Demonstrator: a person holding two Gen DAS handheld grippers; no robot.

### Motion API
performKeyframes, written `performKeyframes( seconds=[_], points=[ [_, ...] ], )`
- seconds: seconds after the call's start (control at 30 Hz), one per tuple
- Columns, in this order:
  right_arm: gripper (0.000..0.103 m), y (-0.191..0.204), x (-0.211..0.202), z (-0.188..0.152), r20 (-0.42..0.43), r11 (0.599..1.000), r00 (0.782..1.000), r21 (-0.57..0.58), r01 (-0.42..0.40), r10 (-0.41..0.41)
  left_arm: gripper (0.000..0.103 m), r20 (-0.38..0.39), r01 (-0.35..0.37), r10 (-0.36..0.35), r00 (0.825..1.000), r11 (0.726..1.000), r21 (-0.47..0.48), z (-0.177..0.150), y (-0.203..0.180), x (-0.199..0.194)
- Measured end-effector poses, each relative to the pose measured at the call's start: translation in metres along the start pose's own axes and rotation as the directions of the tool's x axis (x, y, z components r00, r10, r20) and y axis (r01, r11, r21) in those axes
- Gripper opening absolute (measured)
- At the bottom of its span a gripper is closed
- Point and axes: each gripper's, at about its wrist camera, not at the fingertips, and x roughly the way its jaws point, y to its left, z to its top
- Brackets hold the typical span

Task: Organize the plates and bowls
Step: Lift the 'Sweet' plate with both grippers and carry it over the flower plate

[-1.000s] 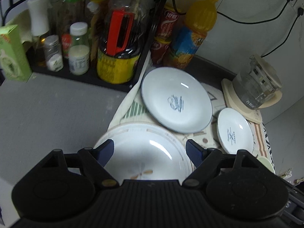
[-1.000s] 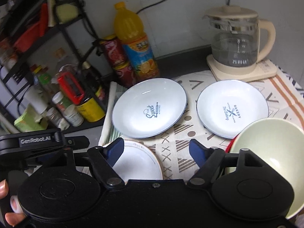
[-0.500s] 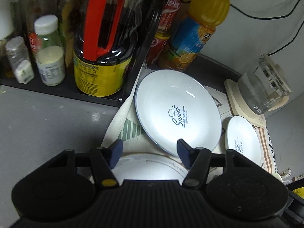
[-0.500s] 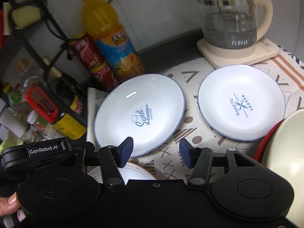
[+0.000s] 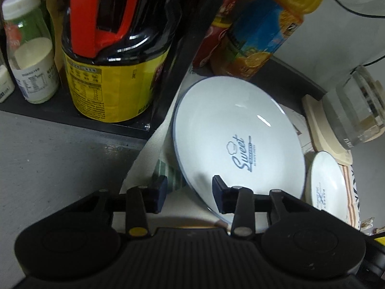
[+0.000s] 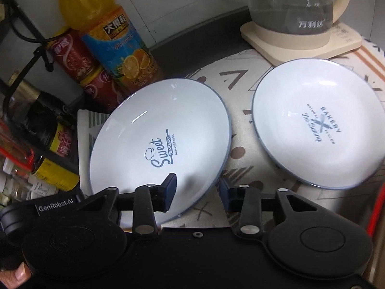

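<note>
A white plate printed "Sweet" (image 5: 238,132) (image 6: 158,134) lies on the patterned cloth (image 6: 240,149). A second white plate printed "Bakery" (image 6: 315,125) (image 5: 327,183) lies to its right. My left gripper (image 5: 189,193) is open; its jaws straddle the near left rim of the Sweet plate, one pad over the plate, one over the cloth. My right gripper (image 6: 197,190) is open and straddles the plate's near right rim the same way. Neither pad visibly touches the plate.
A black rack (image 5: 168,55) with a dark sauce jug (image 5: 113,48) and jars stands close on the left. An orange juice bottle (image 6: 115,48) and red cans (image 6: 77,57) stand behind the plate. A glass kettle (image 6: 298,7) stands at the back right.
Both grippers moved forward and down to the Sweet plate's near rim, and their jaws narrowed. The beige-rimmed plate and green bowl dropped out of view below the grippers.
</note>
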Motion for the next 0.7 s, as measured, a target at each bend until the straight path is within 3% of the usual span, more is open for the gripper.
performKeyframes(
  seconds=[0.33, 0.47, 0.7],
  points=[
    [0.026, 0.0, 0.023, -0.002, -0.019, 1.0, 1.0, 0.021, -0.004, 0.005, 0.025, 0.001, 0.002, -0.002, 1.0, 1.0, -0.001, 0.006, 0.003, 0.021],
    [0.018, -0.006, 0.023, 0.0, -0.009, 1.0, 1.0, 0.025, -0.009, 0.009, 0.014, 0.028, 0.026, -0.026, 0.999, 1.0, -0.001, 0.004, 0.002, 0.023],
    [0.016, 0.0, 0.004, 0.001, 0.035, 0.997, 0.999, -0.073, -0.002, 0.004, 0.013, 0.066, 0.02, -0.022, 0.998, 0.999, 0.031, 0.002, -0.005, 0.011]
  ],
)
